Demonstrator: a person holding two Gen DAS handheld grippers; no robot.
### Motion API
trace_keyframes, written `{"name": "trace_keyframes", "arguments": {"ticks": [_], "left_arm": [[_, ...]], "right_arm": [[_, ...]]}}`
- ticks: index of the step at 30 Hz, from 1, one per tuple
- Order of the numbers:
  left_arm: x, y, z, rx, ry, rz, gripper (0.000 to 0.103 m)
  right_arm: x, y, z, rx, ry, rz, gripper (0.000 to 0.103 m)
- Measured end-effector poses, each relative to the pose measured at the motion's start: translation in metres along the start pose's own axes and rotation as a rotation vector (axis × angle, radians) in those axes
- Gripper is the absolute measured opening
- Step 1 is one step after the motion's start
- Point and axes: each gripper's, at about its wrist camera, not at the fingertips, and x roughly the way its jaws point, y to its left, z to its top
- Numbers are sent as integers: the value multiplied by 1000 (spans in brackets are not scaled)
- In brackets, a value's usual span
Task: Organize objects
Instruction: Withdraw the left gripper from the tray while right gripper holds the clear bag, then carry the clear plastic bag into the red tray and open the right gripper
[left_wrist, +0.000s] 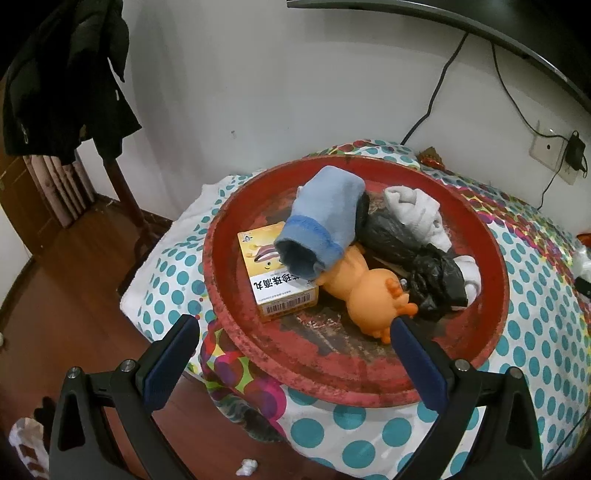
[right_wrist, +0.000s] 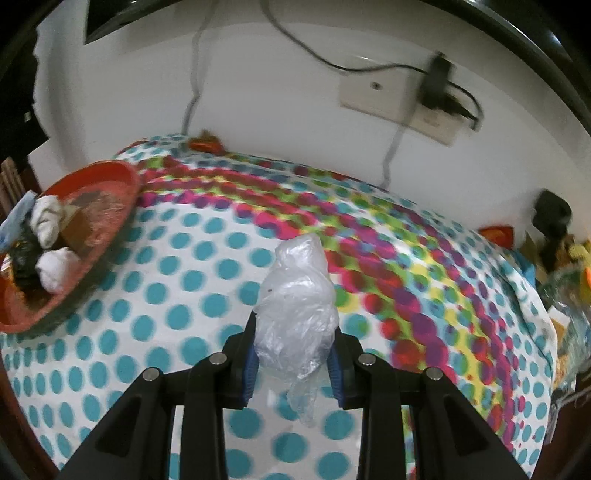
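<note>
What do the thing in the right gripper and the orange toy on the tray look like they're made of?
Clear bag: thin plastic film, translucent, glossy and crumpled, squeezed between the right gripper's fingers. Orange toy: probably soft rubber or vinyl; smooth, moulded, slight sheen.

I count one red tray (left_wrist: 221, 258) holding one blue sock (left_wrist: 325, 218), one small box (left_wrist: 273, 291), one orange toy (left_wrist: 365, 295), one black bag (left_wrist: 417, 266) and two white cloths (left_wrist: 417, 210). I also count one clear plastic bag (right_wrist: 295, 310).

Cloth (right_wrist: 192, 295) lies bare beside crowded tray (right_wrist: 122, 206).
</note>
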Motion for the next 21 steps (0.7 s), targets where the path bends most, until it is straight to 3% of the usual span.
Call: {"name": "trace_keyframes", "arguments": {"ticks": [11,21], "left_arm": [[5,12,1,-11,6,50,103],[7,25,1,-32,11,56,103]], "right_arm": [[-14,92,31,-76,-45,153,32],[-15,166,61,-147,-61,223,32]]}}
